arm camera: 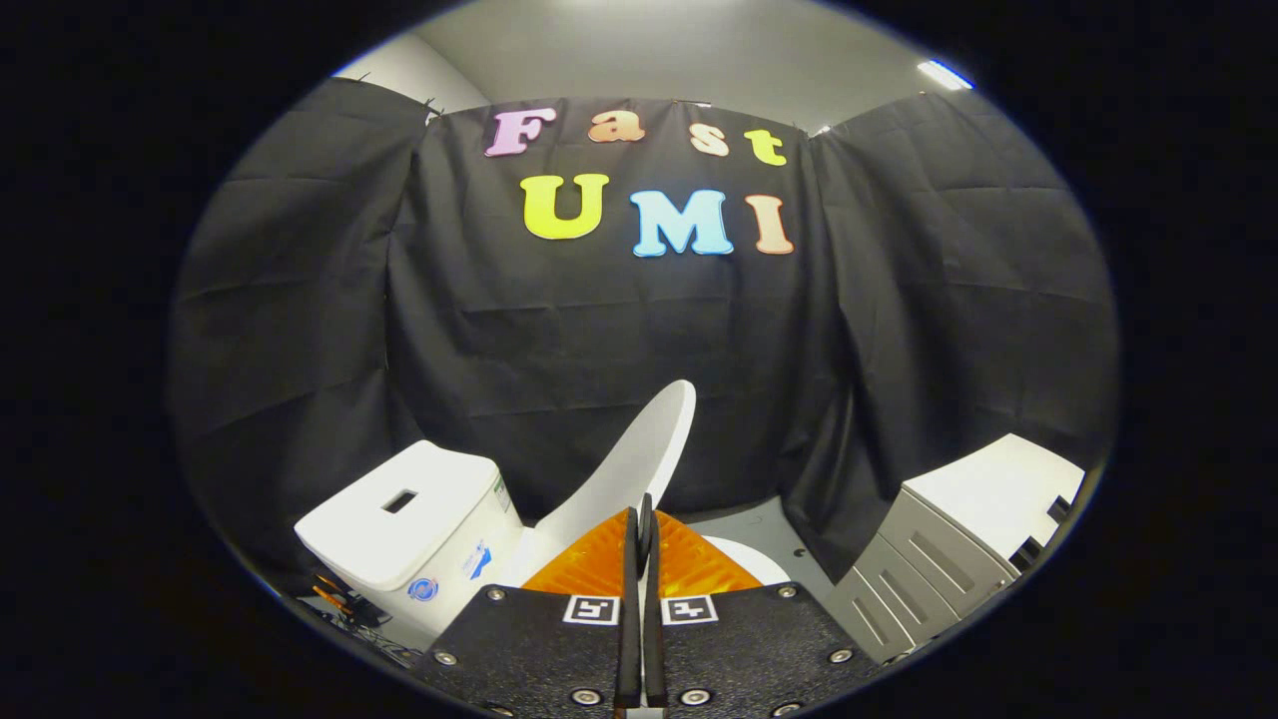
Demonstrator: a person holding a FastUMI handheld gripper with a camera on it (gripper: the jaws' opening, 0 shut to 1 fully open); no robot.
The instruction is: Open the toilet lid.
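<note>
Gripper (640, 559) nearest: fingers (629, 599) pressed nearly flat together, thin white edge of toilet lid (639, 469) pinched btwn them, so they seem closed on it. Lid half up, tilted, long side running from fingers up & away, top leaning right. Hinge end low by tank (419, 519), which sits left of fingers. Seat rim (749, 559) peeks out just ahead, right of lid. Next push likely up & back twd tank. Grey cabinet (929, 569) far right, well apart. Black cloth wall (599, 330) behind all.
</note>
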